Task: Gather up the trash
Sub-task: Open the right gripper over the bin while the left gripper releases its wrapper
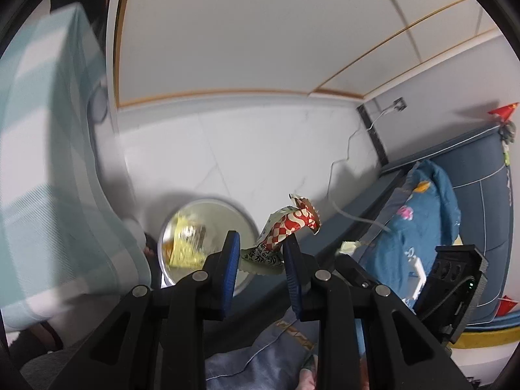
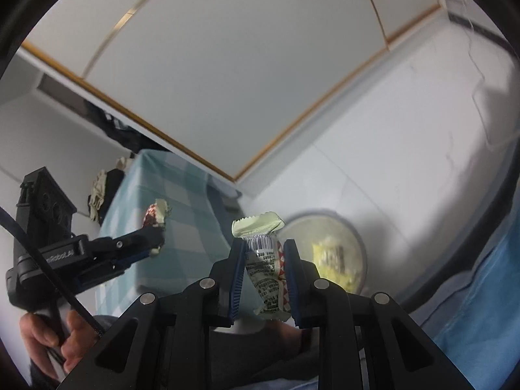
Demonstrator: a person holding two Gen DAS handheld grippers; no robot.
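Note:
My left gripper (image 1: 261, 245) is shut on a crumpled red-and-white checked snack wrapper (image 1: 286, 227), which sticks up past the blue pads. Just beyond and left of it stands a round white trash bin (image 1: 242, 209) holding yellow wrappers (image 1: 185, 243). My right gripper (image 2: 264, 248) is shut on a pale green wrapper (image 2: 265, 260) with a barcode and printed text. In the right wrist view the same bin (image 2: 354, 237) lies ahead to the right. There the left gripper (image 2: 156, 237) shows from the side with its wrapper (image 2: 156, 216), held by a person's hand (image 2: 48, 341).
A chair or bench covered in light blue checked cloth (image 1: 48, 162) rises left of the bin. A bed with blue bedding and a pillow (image 1: 429, 214) lies on the right, a white cable (image 1: 344, 156) trailing onto it. White tiled floor (image 1: 260, 149) surrounds the bin.

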